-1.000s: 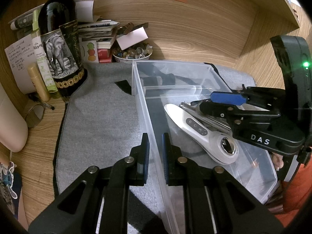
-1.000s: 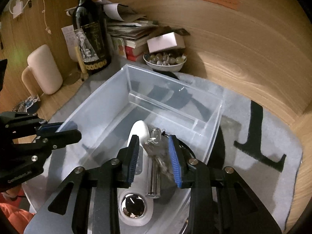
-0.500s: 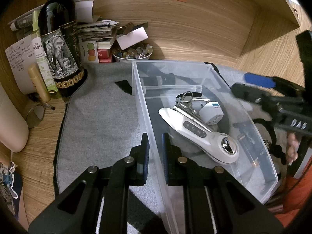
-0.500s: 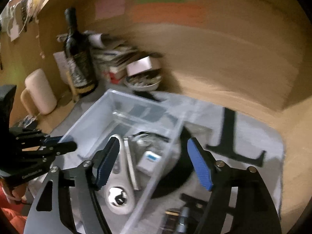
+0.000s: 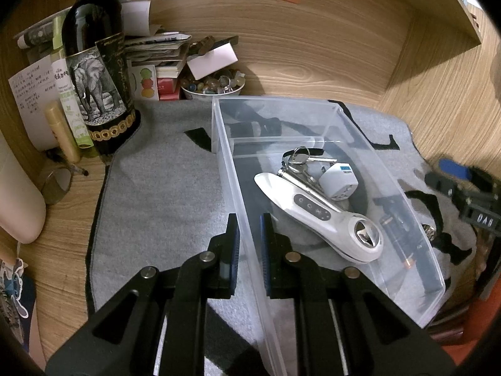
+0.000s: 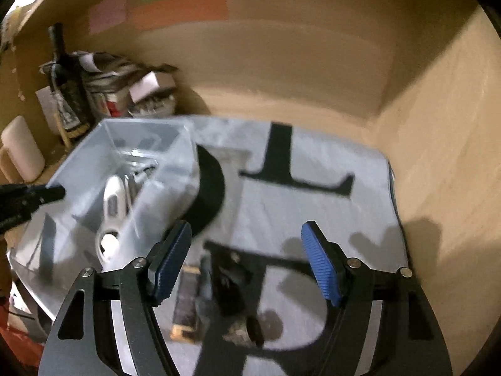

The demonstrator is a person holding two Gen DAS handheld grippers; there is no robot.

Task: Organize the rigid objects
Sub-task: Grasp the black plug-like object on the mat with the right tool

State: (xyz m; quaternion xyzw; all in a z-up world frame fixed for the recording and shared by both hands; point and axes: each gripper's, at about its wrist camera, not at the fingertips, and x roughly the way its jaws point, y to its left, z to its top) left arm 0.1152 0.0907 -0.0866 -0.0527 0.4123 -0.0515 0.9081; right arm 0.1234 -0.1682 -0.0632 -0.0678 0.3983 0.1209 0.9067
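A clear plastic bin (image 5: 275, 101) stands on a grey mat (image 5: 162, 188). Inside it lie a white handheld device (image 5: 316, 210), a bunch of keys (image 5: 300, 159) and a white plug adapter (image 5: 339, 181). My left gripper (image 5: 249, 241) is shut on the bin's near left wall, one pad on each side. My right gripper (image 6: 247, 260) is open and hangs over the mat to the right of the bin (image 6: 94, 144), holding nothing. Below it lie blurred dark objects (image 6: 225, 285). Only its tip (image 5: 463, 185) shows at the right edge of the left wrist view.
A wine bottle (image 5: 97, 72), stacked papers and books (image 5: 156, 56) and a bowl of stones (image 5: 213, 84) crowd the back left corner. A tape roll (image 5: 58, 185) and a cream object (image 5: 15, 200) sit left of the mat. Wooden walls close the back and right.
My right gripper let go of the keys inside the bin, opened wide and swung right, out of the bin to above the mat. The left gripper stayed on the bin wall.
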